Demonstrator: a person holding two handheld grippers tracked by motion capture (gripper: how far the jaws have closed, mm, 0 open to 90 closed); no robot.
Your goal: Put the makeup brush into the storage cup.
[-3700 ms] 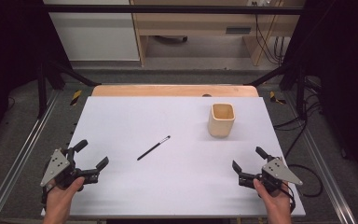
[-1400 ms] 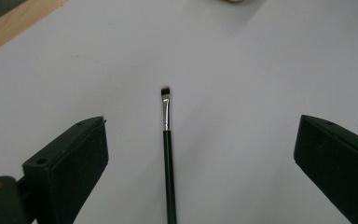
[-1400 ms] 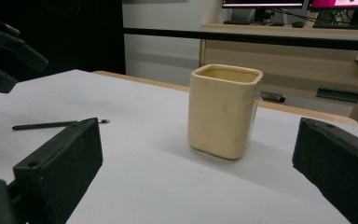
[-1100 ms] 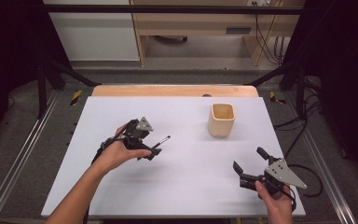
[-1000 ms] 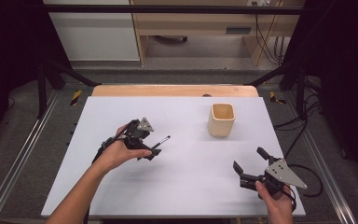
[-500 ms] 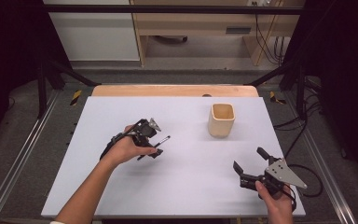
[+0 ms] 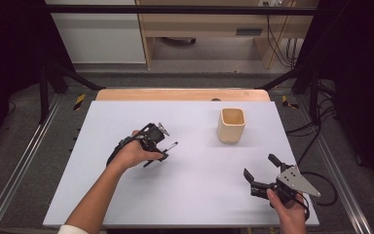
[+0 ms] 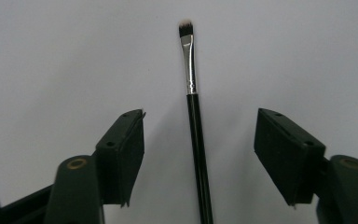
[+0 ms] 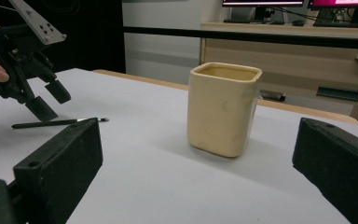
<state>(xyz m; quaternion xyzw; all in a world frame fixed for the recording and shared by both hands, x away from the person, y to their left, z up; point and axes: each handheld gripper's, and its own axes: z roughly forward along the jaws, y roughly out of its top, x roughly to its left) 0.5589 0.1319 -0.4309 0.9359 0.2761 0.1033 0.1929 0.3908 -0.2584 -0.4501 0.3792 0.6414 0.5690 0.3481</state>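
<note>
Left gripper view: we see our left gripper [image 8: 199,154] closing, jaws still spread around the brush [image 8: 195,126] lying on the table [image 8: 51,56], not touching it. The right gripper [image 7: 263,171] stands open. The brush seemingly bears no writing.

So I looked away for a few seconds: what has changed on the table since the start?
The left gripper has travelled from the table's near left corner to the brush, and its jaws have just been closing around the handle without touching it yet. The brush, the cup and the right gripper stayed as they were.
</note>
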